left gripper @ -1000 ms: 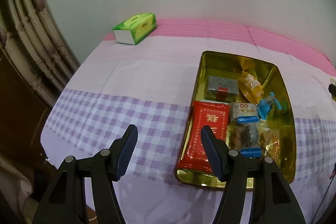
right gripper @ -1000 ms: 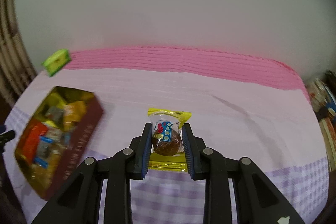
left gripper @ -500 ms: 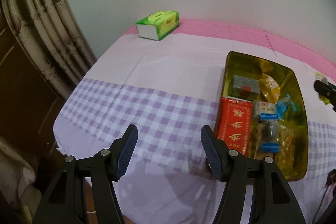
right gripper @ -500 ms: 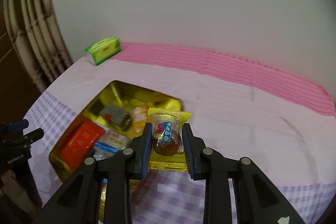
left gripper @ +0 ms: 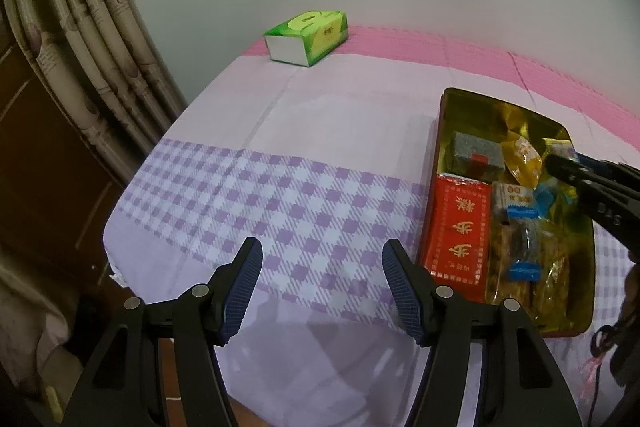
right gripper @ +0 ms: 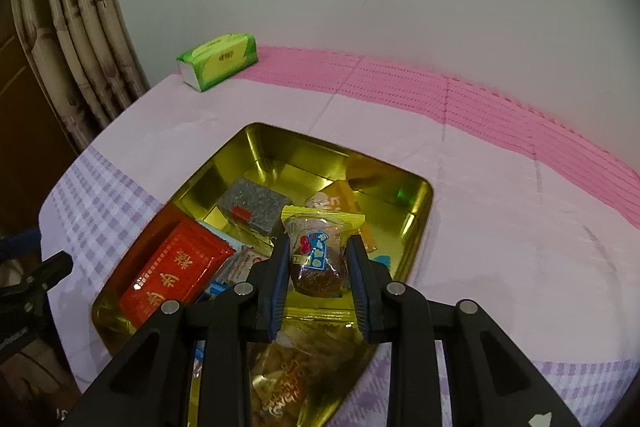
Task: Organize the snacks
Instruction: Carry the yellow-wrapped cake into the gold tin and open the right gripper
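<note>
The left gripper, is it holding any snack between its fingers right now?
No, the left gripper stands open over the checked tablecloth with nothing between its fingers.

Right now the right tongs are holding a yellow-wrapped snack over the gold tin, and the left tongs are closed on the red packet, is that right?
Not quite. The left tongs are open and empty over the checked cloth, beside the gold tin; the left wrist view shows it. The red packet lies in the tin. The right tongs do hold the yellow-wrapped snack over it.

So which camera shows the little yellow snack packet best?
The right wrist view: the yellow snack packet sits close up, clamped in the right gripper over the gold tin. The left wrist view shows only the gripper's tip, not the packet.
</note>
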The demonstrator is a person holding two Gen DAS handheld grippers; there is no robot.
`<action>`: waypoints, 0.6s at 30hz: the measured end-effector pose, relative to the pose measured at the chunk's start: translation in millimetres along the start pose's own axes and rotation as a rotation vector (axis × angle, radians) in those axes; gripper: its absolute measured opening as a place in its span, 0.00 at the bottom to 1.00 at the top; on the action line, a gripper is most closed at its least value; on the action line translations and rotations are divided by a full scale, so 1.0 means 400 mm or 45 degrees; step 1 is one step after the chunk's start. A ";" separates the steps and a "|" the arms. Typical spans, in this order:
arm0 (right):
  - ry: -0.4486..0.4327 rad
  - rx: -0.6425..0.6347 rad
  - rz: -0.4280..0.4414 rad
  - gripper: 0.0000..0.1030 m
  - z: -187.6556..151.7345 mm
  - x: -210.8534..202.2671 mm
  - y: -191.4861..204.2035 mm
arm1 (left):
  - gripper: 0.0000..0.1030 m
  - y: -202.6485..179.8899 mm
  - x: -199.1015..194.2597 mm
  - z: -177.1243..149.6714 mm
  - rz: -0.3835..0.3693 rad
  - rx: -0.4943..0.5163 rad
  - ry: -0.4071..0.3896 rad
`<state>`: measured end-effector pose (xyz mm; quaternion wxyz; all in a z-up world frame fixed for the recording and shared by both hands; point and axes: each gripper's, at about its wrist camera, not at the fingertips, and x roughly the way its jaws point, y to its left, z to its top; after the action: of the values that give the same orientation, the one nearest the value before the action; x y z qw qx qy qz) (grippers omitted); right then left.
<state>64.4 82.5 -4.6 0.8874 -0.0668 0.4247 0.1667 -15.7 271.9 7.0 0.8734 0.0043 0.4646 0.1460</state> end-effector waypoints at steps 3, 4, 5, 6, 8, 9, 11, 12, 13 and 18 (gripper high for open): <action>0.017 -0.009 -0.005 0.25 0.001 0.021 0.015 | 0.61 -0.003 0.002 0.000 0.002 0.007 0.003; 0.020 -0.012 -0.007 0.25 0.001 0.027 0.020 | 0.61 -0.003 0.003 -0.001 -0.001 0.007 0.007; 0.025 -0.012 -0.010 0.25 0.002 0.033 0.024 | 0.61 -0.003 0.004 -0.001 -0.003 0.005 0.009; 0.031 -0.012 -0.014 0.25 0.001 0.039 0.028 | 0.61 -0.003 0.005 -0.002 -0.005 0.005 0.011; 0.045 -0.008 -0.028 0.25 0.001 0.048 0.029 | 0.61 -0.003 0.006 -0.003 -0.006 0.006 0.015; 0.054 -0.003 -0.032 0.26 0.000 0.055 0.030 | 0.61 -0.003 0.007 -0.003 -0.008 0.007 0.016; 0.070 0.005 -0.039 0.26 -0.002 0.063 0.028 | 0.61 -0.004 0.008 -0.003 -0.010 0.009 0.018; 0.081 0.012 -0.043 0.26 -0.004 0.070 0.027 | 0.61 -0.005 0.009 -0.003 -0.011 0.012 0.022; 0.090 0.017 -0.043 0.26 -0.005 0.074 0.026 | 0.61 -0.006 0.010 -0.003 -0.012 0.013 0.025; 0.108 0.031 -0.049 0.27 -0.011 0.087 0.023 | 0.61 -0.011 0.017 -0.006 -0.023 0.023 0.045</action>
<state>78.2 98.5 -34.3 0.8723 -0.0711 0.4626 0.1416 -13.0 269.1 -0.5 0.8663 0.0053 0.4812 0.1338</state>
